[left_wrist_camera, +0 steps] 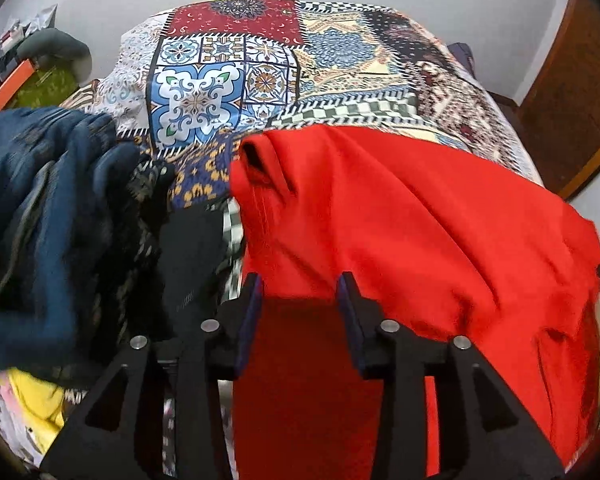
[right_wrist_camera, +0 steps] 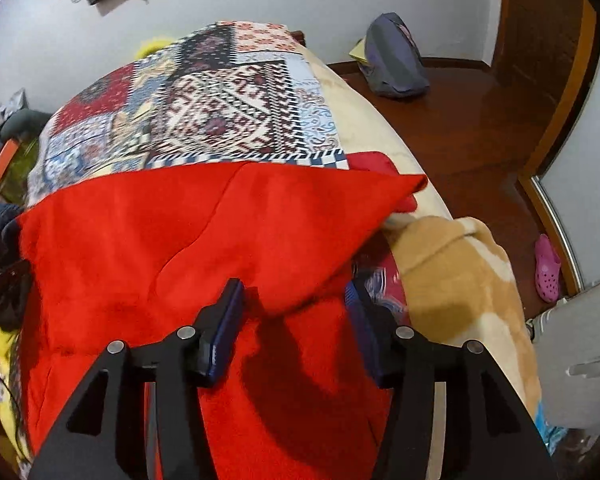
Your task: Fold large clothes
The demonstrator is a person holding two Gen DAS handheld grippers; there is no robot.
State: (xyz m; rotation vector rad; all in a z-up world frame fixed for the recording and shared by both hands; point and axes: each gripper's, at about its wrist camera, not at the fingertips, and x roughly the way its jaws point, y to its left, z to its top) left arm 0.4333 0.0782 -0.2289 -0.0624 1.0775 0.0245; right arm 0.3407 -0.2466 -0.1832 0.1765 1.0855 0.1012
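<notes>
A large red garment [left_wrist_camera: 400,220] lies spread on the bed, over a patchwork bedspread [left_wrist_camera: 228,80]. In the left wrist view, the left gripper [left_wrist_camera: 300,296] hangs over the near part of the red cloth with its jaws apart; the cloth is between them, but the pads do not press on it. The right gripper [right_wrist_camera: 294,300] is also open above the same garment. A pile of dark blue clothes [left_wrist_camera: 48,208] lies beside it on the left, and a beige blanket [right_wrist_camera: 456,276] on the right.
</notes>
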